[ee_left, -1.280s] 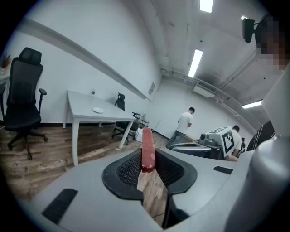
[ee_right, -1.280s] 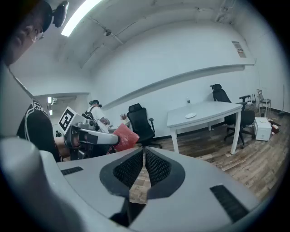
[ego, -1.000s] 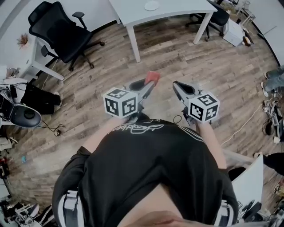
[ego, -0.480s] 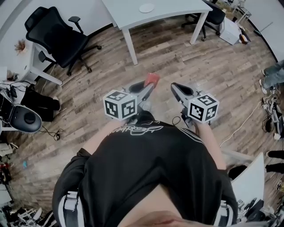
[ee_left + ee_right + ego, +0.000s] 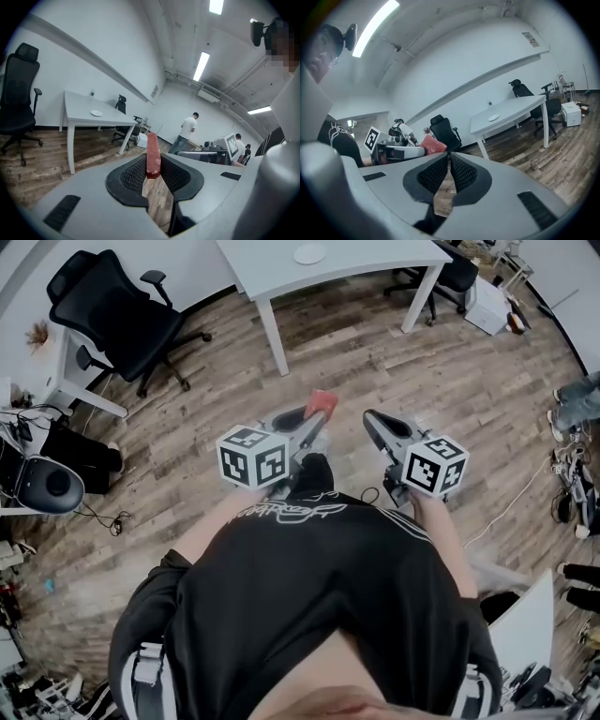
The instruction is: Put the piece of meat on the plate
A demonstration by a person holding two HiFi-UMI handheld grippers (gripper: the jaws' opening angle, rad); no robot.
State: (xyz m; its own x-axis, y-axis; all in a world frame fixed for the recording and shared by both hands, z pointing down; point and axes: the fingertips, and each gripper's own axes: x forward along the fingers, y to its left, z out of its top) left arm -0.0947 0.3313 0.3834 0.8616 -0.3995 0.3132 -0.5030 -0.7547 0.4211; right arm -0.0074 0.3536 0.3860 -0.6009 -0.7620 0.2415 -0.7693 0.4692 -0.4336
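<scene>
A flat red piece of meat [image 5: 321,405] [image 5: 153,154] stands on edge between the pads of my left gripper [image 5: 317,416] [image 5: 153,174], which is shut on it and held out over the wood floor. It also shows as a red slab [image 5: 432,144] in the right gripper view. My right gripper [image 5: 372,422] [image 5: 449,169] is beside it to the right, shut with nothing between its pads. A small white plate [image 5: 309,255] [image 5: 96,113] [image 5: 493,118] lies on the white table [image 5: 375,262] [image 5: 79,112] [image 5: 520,111] ahead, well beyond both grippers.
A black office chair [image 5: 117,306] stands at the left of the table, another [image 5: 455,273] behind its right end. A white desk with gear [image 5: 37,381] and cables [image 5: 103,512] lie at the left. Persons [image 5: 187,133] stand far off. Wood floor [image 5: 375,362] stretches between me and the table.
The table and plate have shifted slightly in the head view as I moved over the floor. Both grippers keep their places before me, the meat still held.
</scene>
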